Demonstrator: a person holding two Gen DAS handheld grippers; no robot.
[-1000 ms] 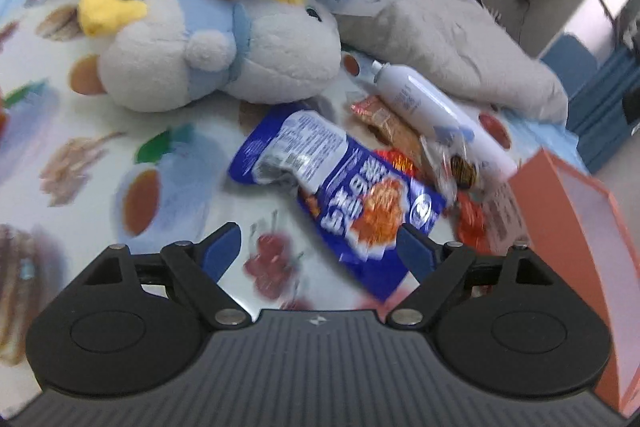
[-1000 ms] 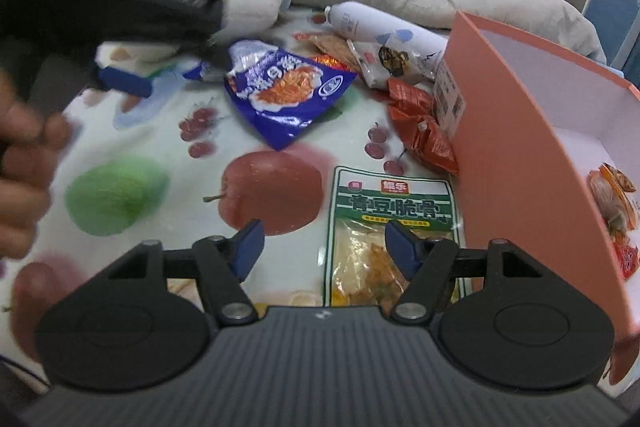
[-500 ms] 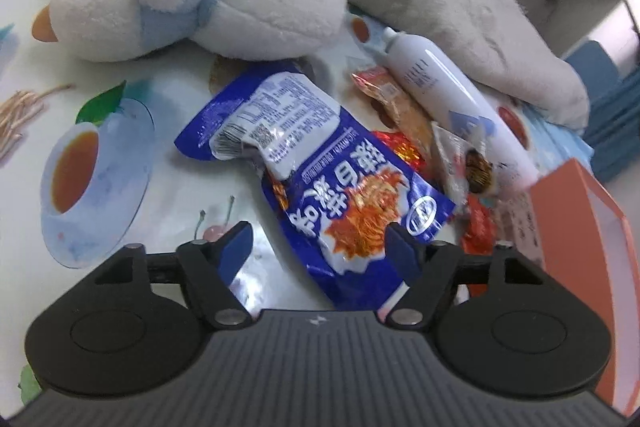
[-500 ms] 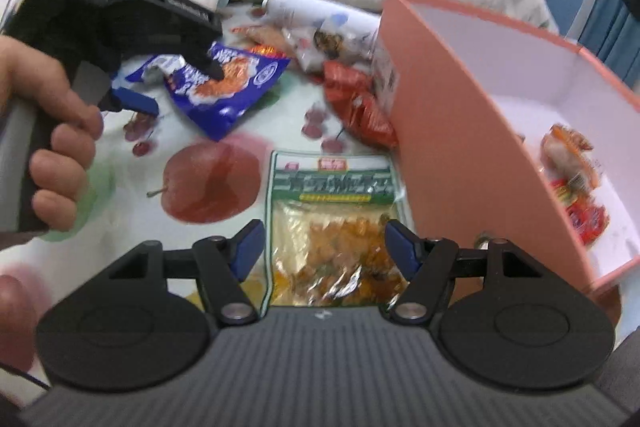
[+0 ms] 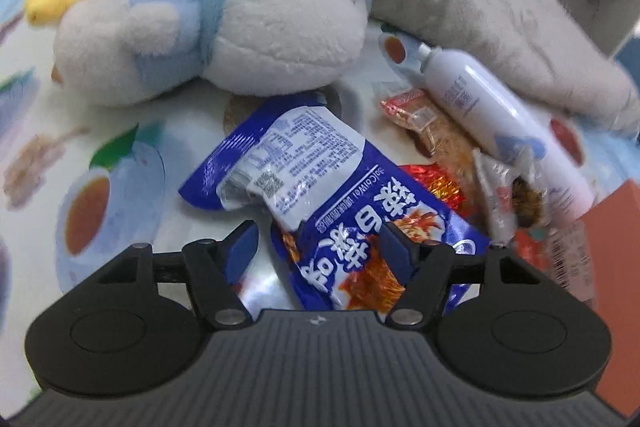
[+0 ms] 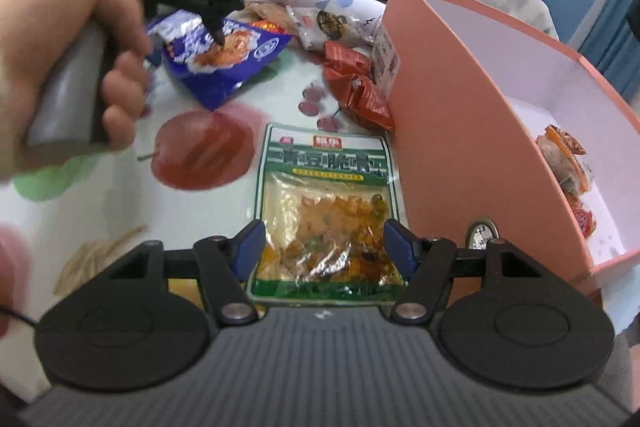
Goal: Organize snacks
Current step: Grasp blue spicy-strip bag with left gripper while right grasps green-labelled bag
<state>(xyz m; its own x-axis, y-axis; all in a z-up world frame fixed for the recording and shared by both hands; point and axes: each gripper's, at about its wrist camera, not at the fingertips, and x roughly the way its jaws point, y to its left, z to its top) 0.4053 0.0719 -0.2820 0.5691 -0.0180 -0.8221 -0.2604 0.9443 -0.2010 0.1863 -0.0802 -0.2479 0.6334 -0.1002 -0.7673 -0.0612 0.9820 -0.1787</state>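
Note:
A blue snack bag (image 5: 320, 187) lies on the fruit-print cloth, also in the right wrist view (image 6: 240, 55). My left gripper (image 5: 319, 247) is down over its near end, jaws closing, with the bag between the fingers and no pad seen pressing it. One left fingertip (image 6: 216, 31) touches the bag's top. A green-topped clear pack of orange pieces (image 6: 326, 163) lies flat, its lower part between the fingers of my open right gripper (image 6: 324, 243). The pink box (image 6: 460, 107) stands to the right with several orange packets (image 6: 568, 163) inside.
A plush toy (image 5: 240, 27) lies just behind the blue bag. A white bottle (image 5: 492, 107), a brown packet (image 5: 432, 131), a clear packet (image 5: 508, 195) and red packets (image 6: 356, 83) crowd the box's left side. A grey cloth (image 5: 500, 19) lies behind. A person's hand (image 6: 80, 67) holds the left gripper.
My left gripper has moved forward and down onto the blue bag and its jaws have narrowed. The right gripper has tilted a little further down over the green pack.

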